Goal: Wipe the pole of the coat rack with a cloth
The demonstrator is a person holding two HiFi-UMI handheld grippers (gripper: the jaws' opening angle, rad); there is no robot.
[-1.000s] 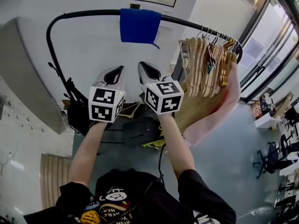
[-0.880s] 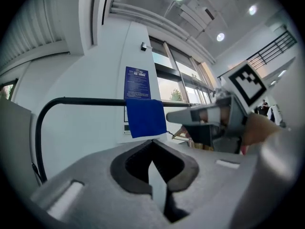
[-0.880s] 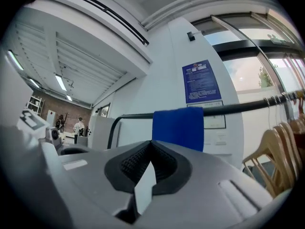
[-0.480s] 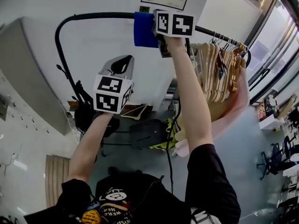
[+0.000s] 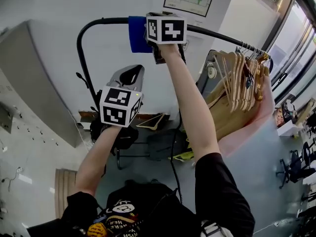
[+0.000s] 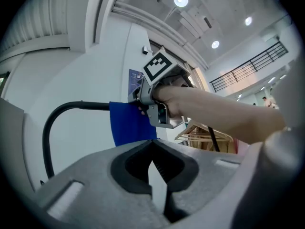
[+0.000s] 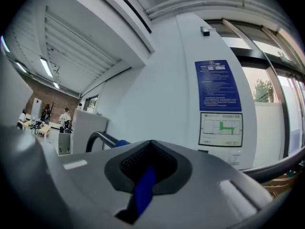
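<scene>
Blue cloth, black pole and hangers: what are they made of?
Blue cloth: soft fabric with a matte look, since it drapes and folds over the pole. Pole: probably a metal tube painted black, as it is thin, smoothly bent and slightly shiny. Hangers: wood, going by the pale tan colour and light sheen. Their hooks look like metal.

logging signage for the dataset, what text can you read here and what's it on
Nothing reads clearly.
Blue notice on the wall: white print, too small to read.
Floor plan sign below it: green diagram, lettering too small.
Shirt print at the head view's bottom: small, partly cut off, unreadable.
</scene>
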